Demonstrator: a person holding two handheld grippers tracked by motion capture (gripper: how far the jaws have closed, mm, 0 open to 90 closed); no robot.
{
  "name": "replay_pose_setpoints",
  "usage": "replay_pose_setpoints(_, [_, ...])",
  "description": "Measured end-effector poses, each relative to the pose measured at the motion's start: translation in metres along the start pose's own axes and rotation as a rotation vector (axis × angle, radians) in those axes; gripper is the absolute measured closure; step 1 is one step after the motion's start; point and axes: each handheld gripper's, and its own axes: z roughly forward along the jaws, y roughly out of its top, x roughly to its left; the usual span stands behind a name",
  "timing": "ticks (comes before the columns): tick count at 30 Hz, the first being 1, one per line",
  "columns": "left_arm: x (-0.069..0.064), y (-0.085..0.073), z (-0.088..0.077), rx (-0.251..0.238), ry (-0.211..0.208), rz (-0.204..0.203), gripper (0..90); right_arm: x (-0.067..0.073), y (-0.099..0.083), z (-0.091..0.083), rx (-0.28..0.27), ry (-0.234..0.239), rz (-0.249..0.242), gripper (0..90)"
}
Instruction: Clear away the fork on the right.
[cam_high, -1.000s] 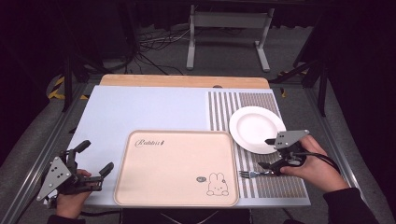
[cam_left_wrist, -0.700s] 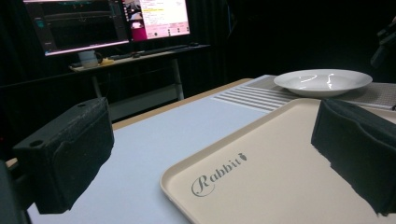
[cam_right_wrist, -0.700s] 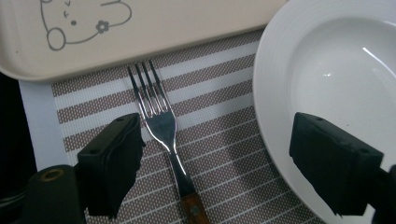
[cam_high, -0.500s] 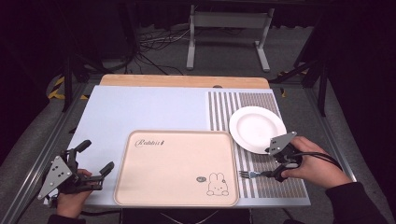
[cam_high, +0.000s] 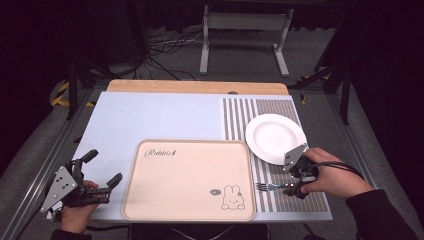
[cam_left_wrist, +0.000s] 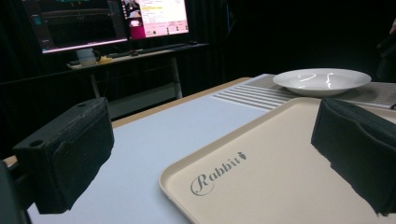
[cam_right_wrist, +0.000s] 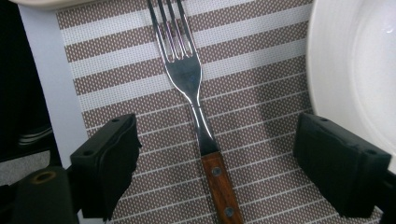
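Two claws apart | right claw (cam_right_wrist: 215, 163) straddles fork (cam_right_wrist: 187, 79), pads clear | left claw (cam_high: 100, 172) holds nothing

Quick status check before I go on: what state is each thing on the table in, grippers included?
Fork: flat on the striped mat, between open jaws, ungripped.
Plate: upright, empty, on the mat.
Tray: flat, empty.
Right gripper: jaws open, astride the fork handle.
Left gripper: jaws open, empty, beside the tray.

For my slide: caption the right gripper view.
Open right gripper straddles a wooden-handled fork on the striped mat.
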Motion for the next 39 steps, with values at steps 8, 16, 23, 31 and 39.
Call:
replay_pose_setpoints(8, [-0.001,0.0,0.0,0.0,-0.009,0.002,0.0,0.002,0.002,0.012,0.078,0.053,-0.068,16.7])
replay_pose_setpoints(16, [0.0,0.001,0.0,-0.001,-0.008,0.005,0.0,-0.002,-0.001,0.017,0.107,0.062,-0.074,20.8])
replay_pose_setpoints(23, [-0.001,0.001,0.0,0.002,-0.012,0.004,0.0,-0.006,-0.009,0.019,0.115,0.061,-0.092,39.5])
replay_pose_setpoints(31, [-0.001,0.001,0.0,0.002,-0.01,0.006,0.0,-0.008,-0.01,0.019,0.145,0.058,-0.15,65.2])
replay_pose_setpoints(39, [-0.002,0.001,-0.001,-0.001,-0.01,0.01,0.0,-0.006,-0.005,0.02,0.214,0.071,-0.201,77.4])
